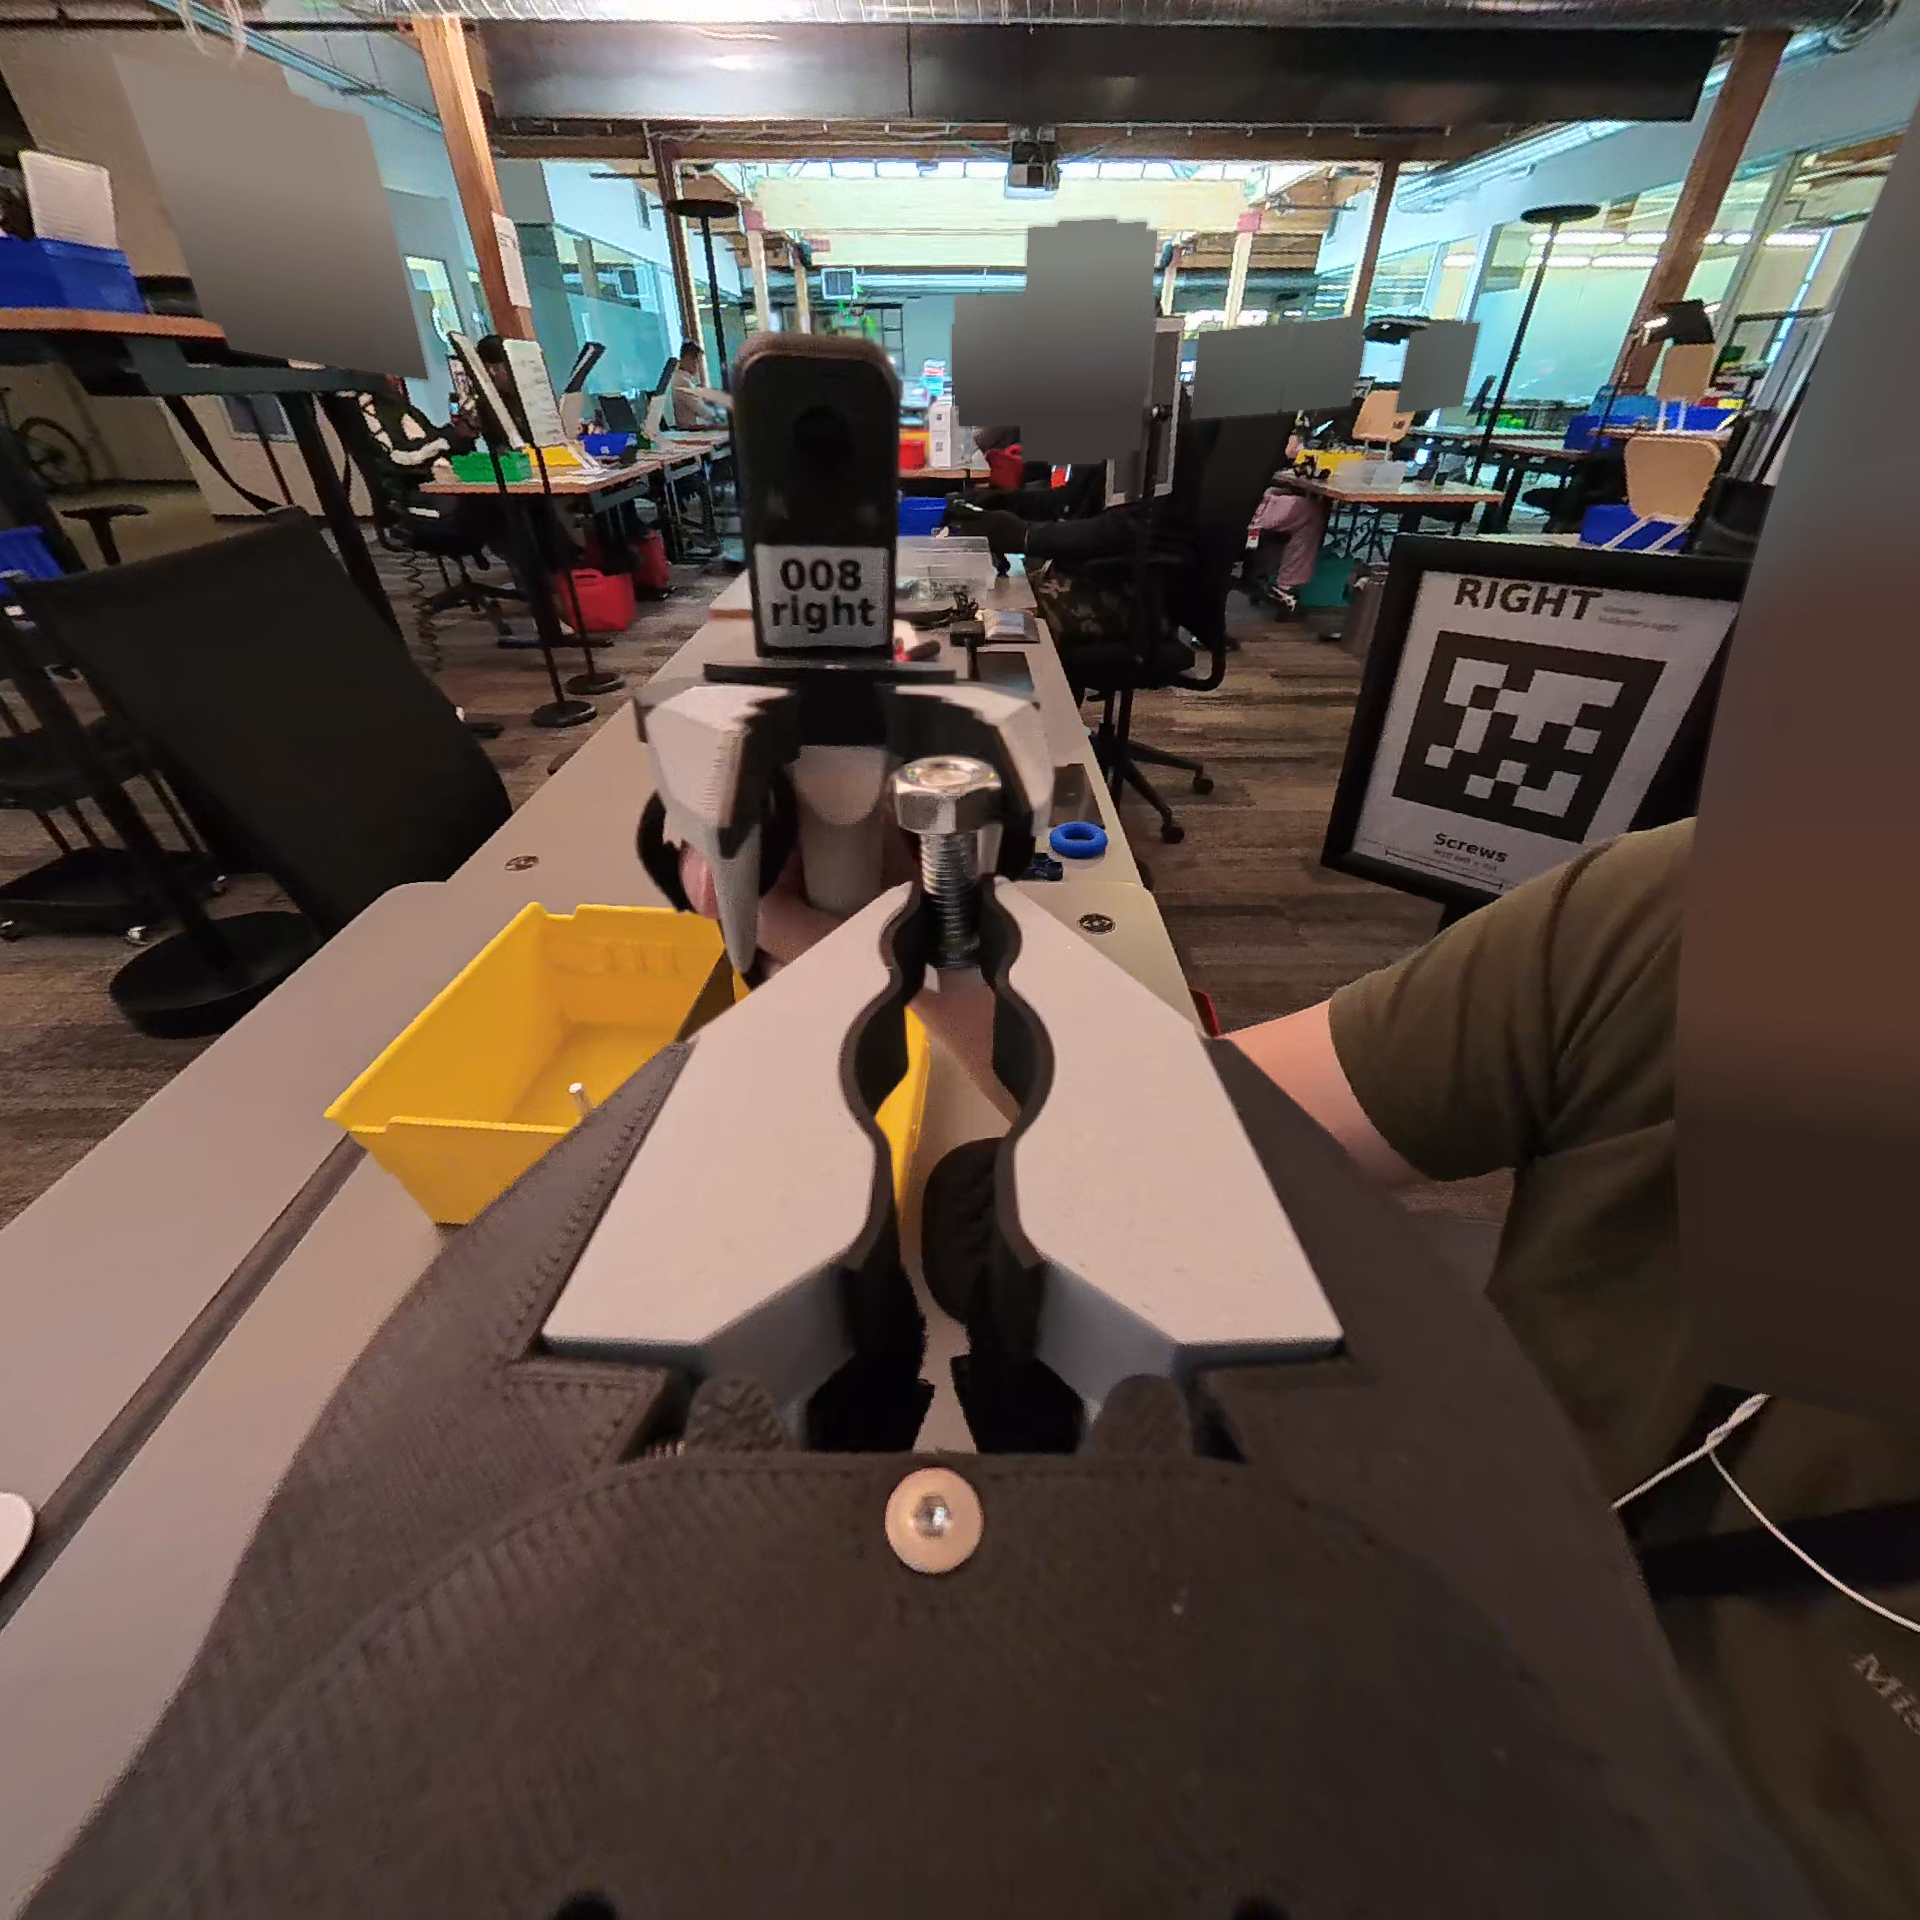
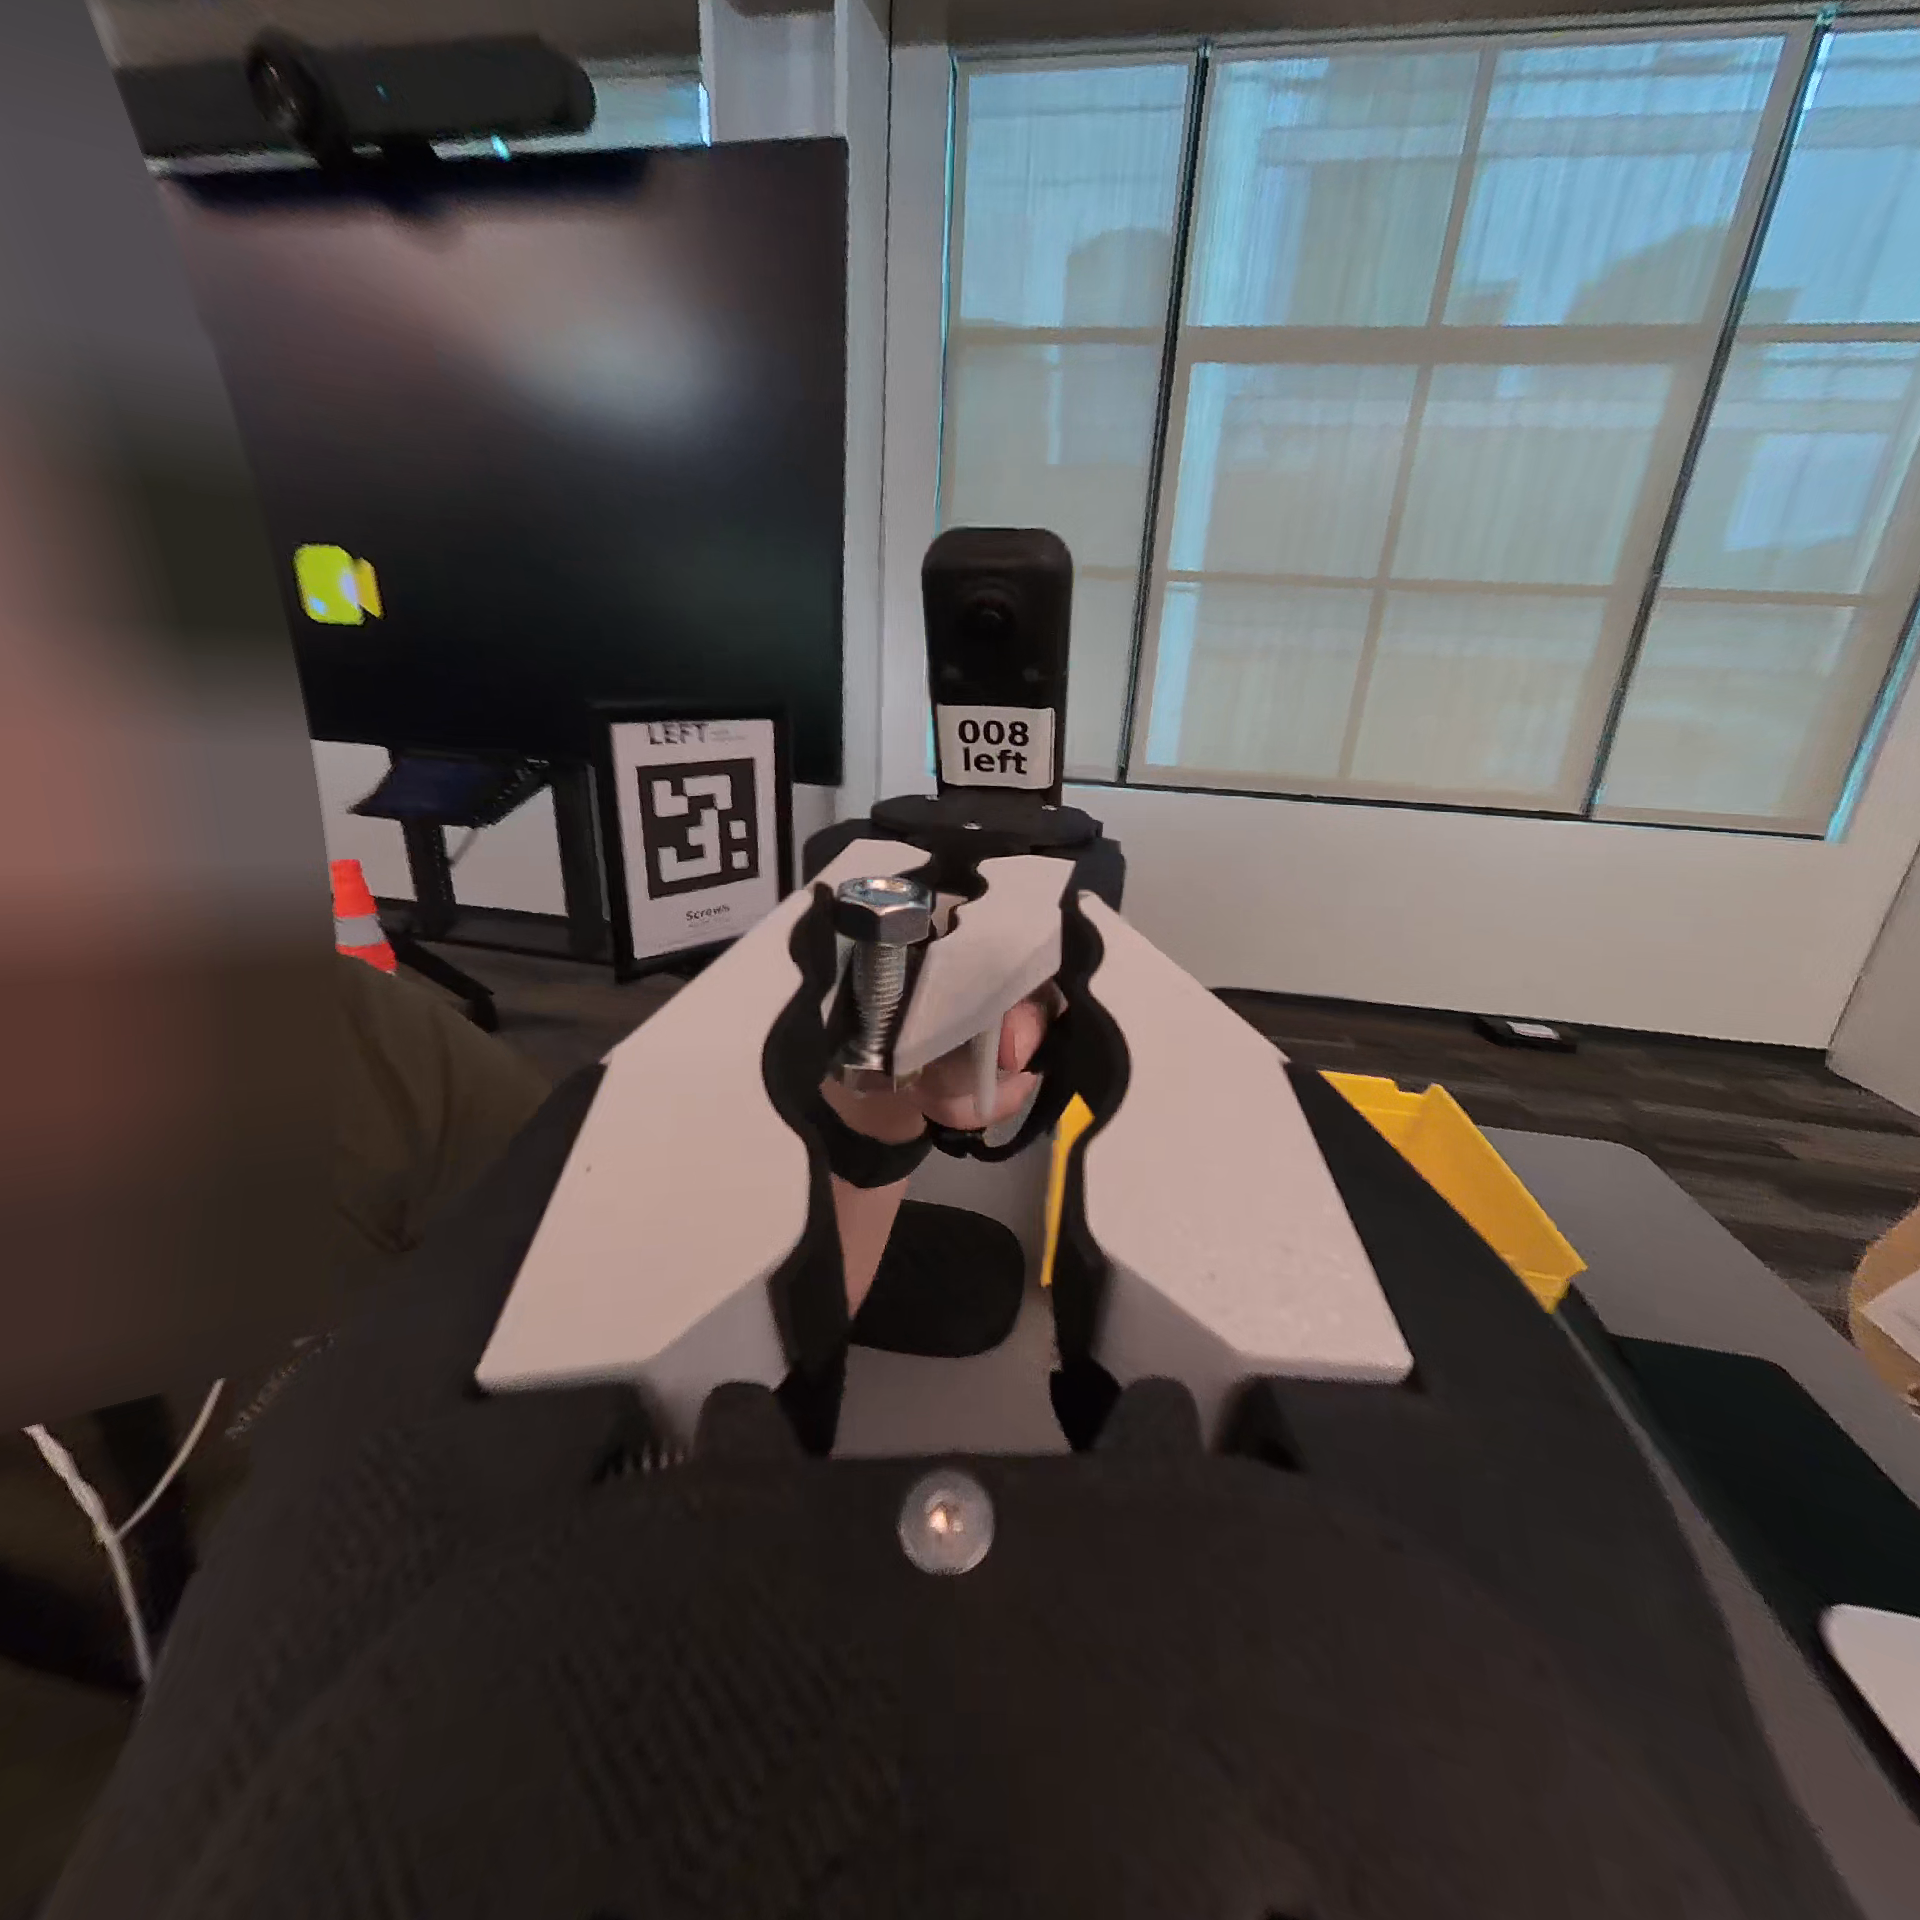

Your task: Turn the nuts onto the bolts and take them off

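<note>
Two grippers meet in the air above the yellow bin (image 1: 468, 1091), in a big open workroom. Desks and chairs run far behind the bin in the left wrist view. Windows (image 2: 1403, 416) and a dark screen (image 2: 520, 416) lie beyond it in the right wrist view.

The grey counter (image 1: 208, 1299) under the bin is smooth and hard, so anything dropped prob. bounces or rolls. The bin is open-topped w/ one small metal bit on its floor.

Left gripper (image 1: 951, 914): jaws pressed together on the bolt (image 1: 945, 842), pinching the threaded shank w/ the hex head up, above the bin's near edge.

Right gripper (image 2: 956, 904): jaws spread, bracketing the bolt and the left tips. Can't tell if either pad touches it.

The bolt is steel, so stiff, smallish but dense, shiny and likely slick on the head. Threads give better bite, so I'd hold there and keep it upright.

What looks like a nut (image 2: 862, 1075) sits at the shank's low end. It's tiny, so take it across the flats; it could drop easily.
</note>
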`<state>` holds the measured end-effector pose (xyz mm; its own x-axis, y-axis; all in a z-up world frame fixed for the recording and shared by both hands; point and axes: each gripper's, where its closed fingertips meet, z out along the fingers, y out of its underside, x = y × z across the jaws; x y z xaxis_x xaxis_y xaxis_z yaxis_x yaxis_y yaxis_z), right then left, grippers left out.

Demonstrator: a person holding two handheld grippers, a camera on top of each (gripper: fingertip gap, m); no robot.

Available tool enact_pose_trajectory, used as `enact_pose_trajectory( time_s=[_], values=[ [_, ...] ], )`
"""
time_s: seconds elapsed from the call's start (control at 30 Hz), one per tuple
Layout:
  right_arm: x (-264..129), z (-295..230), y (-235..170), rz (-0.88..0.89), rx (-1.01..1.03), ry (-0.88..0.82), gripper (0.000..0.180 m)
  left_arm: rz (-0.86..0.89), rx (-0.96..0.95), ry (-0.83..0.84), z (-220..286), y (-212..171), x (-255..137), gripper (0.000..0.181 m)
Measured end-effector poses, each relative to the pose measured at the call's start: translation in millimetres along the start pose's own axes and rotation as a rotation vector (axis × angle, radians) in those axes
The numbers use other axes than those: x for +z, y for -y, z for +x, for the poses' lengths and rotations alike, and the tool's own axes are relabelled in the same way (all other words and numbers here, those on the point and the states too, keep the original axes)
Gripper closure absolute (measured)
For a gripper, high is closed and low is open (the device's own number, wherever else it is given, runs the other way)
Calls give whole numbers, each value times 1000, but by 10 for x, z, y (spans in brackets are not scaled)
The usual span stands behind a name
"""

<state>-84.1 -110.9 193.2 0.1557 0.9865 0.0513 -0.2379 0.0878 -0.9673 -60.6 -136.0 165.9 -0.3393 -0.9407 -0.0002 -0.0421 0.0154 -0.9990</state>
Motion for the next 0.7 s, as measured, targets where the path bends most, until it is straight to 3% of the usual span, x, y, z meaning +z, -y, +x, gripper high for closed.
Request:
enact_pose_trajectory(
  time_s=[0.2,0.43,0.6,0.7],
  values=[
    [-231,271,117,131,126,-18,151,22,11,-3,41,58,-65,173],
    [-10,-121,109,65,39,79,145,-4,41,45,2,22,-23,173],
    [-84,17,69,59,49,50,140,-13,38,61,-15,5,-3,173],
    [-243,236,159,126,78,-40,151,4,31,18,43,36,-35,173]
  ],
)
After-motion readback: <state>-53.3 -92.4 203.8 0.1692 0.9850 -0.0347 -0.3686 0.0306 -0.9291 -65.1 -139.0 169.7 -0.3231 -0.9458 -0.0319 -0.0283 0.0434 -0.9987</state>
